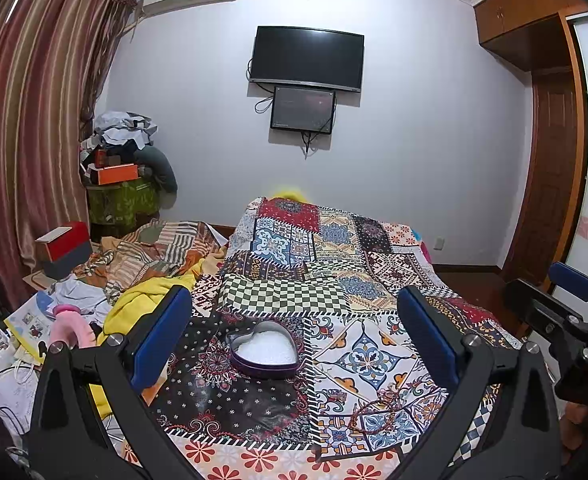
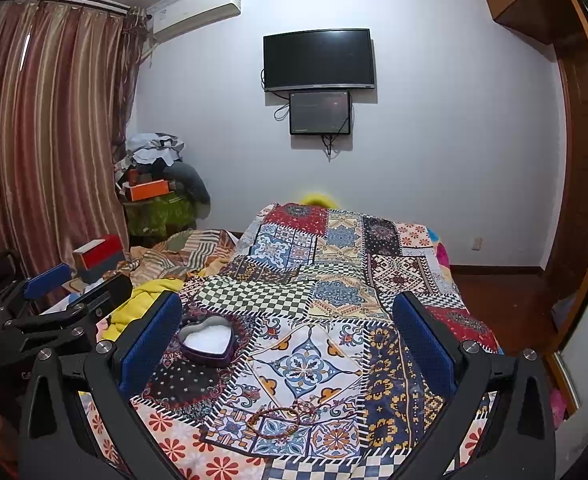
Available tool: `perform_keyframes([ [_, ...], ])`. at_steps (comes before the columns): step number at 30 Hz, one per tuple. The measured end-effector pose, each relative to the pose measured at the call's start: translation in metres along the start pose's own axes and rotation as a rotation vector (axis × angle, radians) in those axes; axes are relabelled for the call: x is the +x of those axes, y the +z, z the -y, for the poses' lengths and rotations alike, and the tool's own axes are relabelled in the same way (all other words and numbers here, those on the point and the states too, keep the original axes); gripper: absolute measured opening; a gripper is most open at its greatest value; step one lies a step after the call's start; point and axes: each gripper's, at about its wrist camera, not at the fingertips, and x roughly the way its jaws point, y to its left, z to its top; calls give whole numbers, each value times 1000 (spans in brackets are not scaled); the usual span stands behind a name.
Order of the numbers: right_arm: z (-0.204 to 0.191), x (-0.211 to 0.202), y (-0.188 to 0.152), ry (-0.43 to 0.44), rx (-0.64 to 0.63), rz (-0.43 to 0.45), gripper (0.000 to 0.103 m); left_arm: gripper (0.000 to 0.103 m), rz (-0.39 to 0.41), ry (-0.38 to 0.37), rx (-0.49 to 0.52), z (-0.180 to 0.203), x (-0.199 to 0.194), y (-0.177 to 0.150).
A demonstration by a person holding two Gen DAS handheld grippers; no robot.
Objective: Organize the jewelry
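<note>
— Where are the bracelets [image 2: 289, 416]?
— On the patchwork quilt [image 2: 334, 264], low between the right gripper [image 2: 291, 344] fingers, touching neither.
— And the left gripper [image 1: 294, 344]?
— Spread wide and empty too, framing the heart-shaped tin [image 1: 263, 354]; bracelets lie toward its right finger.

A heart-shaped tin [image 1: 263, 354] is set on the patchwork bedspread [image 2: 334, 280] between the left jaws; bracelets [image 2: 281, 420] lie between the right jaws, nearer than the tin.

Pale wall [image 1: 414, 120], mounted television [image 1: 306, 58], striped curtains [image 1: 33, 120].
</note>
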Motion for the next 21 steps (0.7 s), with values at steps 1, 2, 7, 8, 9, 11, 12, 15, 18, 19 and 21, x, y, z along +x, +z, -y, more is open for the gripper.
perform_keyframes([
  [1, 0, 0, 0, 0, 0, 0, 103, 103, 0, 0, 0, -1, 0, 0],
  [2, 0, 0, 0, 0, 1, 0, 103, 103, 1, 0, 0, 0, 0, 0],
  [7, 1, 0, 0, -9, 1, -1, 103, 103, 0, 0, -1, 0, 0, 0],
  [8, 2, 0, 0, -12, 1, -1, 103, 103, 0, 0, 0, 0, 0, 0],
  [9, 2, 0, -1, -14, 2, -3, 103, 103, -1, 0, -1, -1, 0, 0],
  [11, 3, 1, -1, -22, 7, -6, 103, 103, -2, -1, -2, -1, 0, 0],
  [12, 4, 1, -1, -28, 10, -7, 103, 103, -3, -2, -1, -1, 0, -1],
  [15, 6, 3, -2, -40, 13, -16, 103, 103, -9, -2, 0, 1, 1, -1],
  [18, 8, 7, -3, -64, 9, -27, 103, 103, -15, 7, -1, 1, 2, -2],
  [19, 9, 8, -4, -70, 9, -30, 103, 103, -17, 8, -2, 0, 3, -3],
  [21, 11, 10, -6, -78, 7, -38, 103, 103, -25, 10, -5, -1, 5, -4],
])
